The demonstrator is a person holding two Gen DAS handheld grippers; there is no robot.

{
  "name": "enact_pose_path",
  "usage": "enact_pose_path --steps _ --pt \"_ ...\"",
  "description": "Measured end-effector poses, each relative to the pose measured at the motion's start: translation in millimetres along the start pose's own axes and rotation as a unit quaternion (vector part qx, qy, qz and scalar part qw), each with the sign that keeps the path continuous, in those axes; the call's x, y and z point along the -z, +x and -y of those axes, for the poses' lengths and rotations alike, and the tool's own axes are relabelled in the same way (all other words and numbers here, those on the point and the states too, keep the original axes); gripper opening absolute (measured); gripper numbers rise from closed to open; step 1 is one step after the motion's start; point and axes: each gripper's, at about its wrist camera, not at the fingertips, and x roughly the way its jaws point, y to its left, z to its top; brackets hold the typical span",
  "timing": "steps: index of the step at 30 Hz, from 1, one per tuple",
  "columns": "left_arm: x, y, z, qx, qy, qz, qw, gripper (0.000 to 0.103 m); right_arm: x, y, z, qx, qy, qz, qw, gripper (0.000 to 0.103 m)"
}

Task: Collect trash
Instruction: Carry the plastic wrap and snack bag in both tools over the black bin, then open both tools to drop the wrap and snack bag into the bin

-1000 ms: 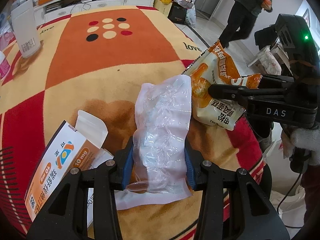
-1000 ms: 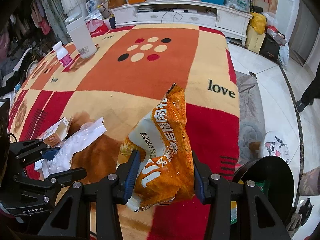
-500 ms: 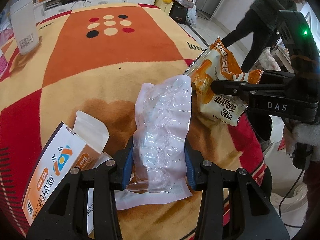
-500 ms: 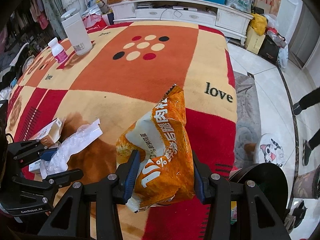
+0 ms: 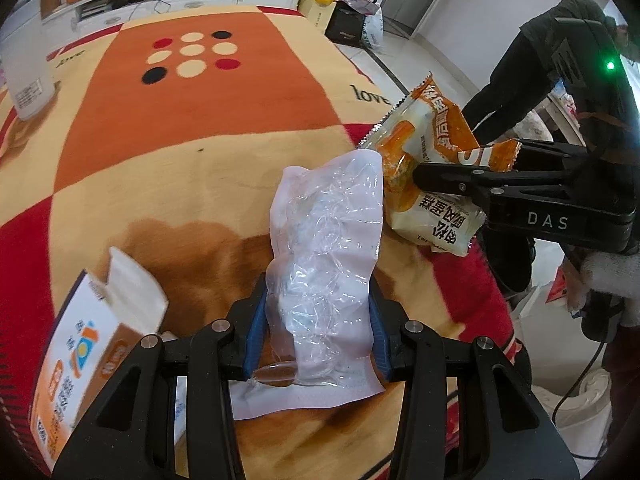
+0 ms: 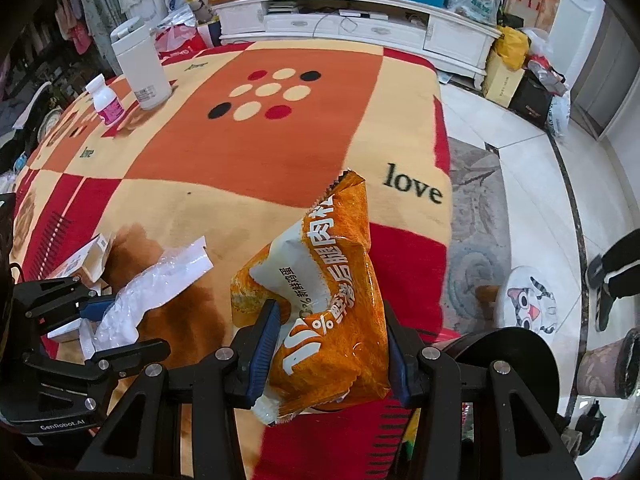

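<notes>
My left gripper (image 5: 316, 332) is shut on a clear crumpled plastic wrapper (image 5: 324, 248) and holds it above the patterned blanket (image 5: 180, 128). My right gripper (image 6: 330, 344) is shut on an orange snack bag (image 6: 324, 304). In the left wrist view the snack bag (image 5: 432, 172) hangs just right of the wrapper, near the blanket's right edge. In the right wrist view the wrapper (image 6: 156, 280) and the left gripper (image 6: 96, 320) are at the lower left. An open white-and-orange medicine box (image 5: 88, 344) lies left of my left gripper.
A tall white canister (image 6: 140, 68) and a small white bottle with a pink label (image 6: 106, 100) stand at the blanket's far left. A dark round bin (image 6: 508, 356) sits on the floor right of my right gripper. A person (image 5: 532, 76) stands at the right.
Both grippers have shifted slightly forward and right with their loads. The person in the background has walked closer, behind the right gripper.
</notes>
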Motion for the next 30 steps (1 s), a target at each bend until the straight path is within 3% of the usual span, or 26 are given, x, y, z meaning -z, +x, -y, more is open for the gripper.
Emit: enact_pose_path --steps 11,30 --pt "-14 9 37 0.025 0.015 0.001 0.9996 0.042 7 -13 29 0.028 0.008 -0.002 1.000 0.046" --pt "-33 48 107 0.084 0.030 -0.037 0.9953 0.041 48 -22 123 0.097 0.058 -0.039 0.993 0.046"
